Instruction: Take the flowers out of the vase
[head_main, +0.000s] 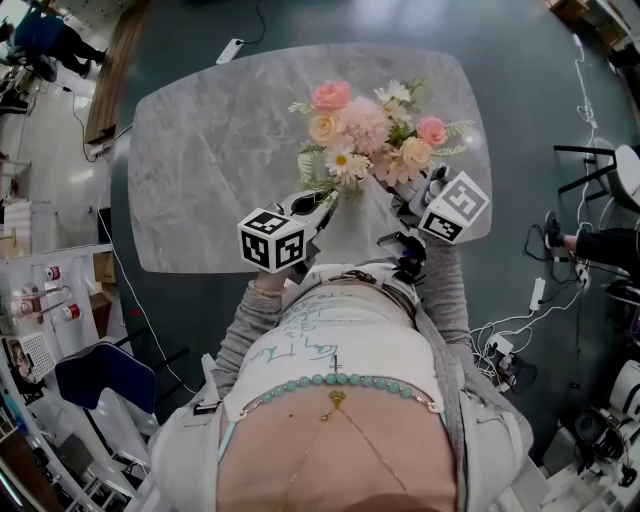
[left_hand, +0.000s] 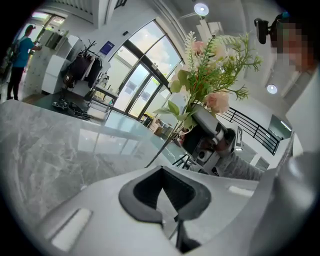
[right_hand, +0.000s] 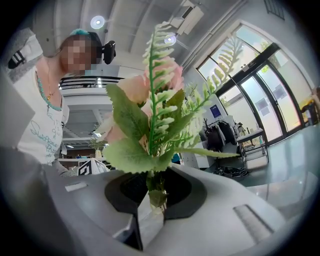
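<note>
flowers (head_main: 365, 125) | right tongs (right_hand: 152, 197) grip stems (right_hand: 152, 181) | left tongs (left_hand: 167, 197) clamp vase (head_main: 355, 222) | marble table (head_main: 220, 150), tall windows (left_hand: 142, 80)

Bright daylight through windows (right_hand: 260, 95), round ceiling lamps (left_hand: 201, 8), dark fisheye corners

White top (head_main: 370, 345), grey sleeves (head_main: 247, 325)
The top has scribbly blue-green writing (head_main: 300, 338) on the front. Round the neck there is a string of round blue-green beads (head_main: 340, 381), and a thin gold chain (head_main: 335, 402) with a small gold charm. A little black camera (right_hand: 108, 50) sits up on the head. The left gripper (head_main: 322, 203) and the right gripper (head_main: 410, 195) are smooth and grey, with black pads (left_hand: 137, 194) inside. Each one has a white cube (head_main: 272, 240) with black square marks.
</note>
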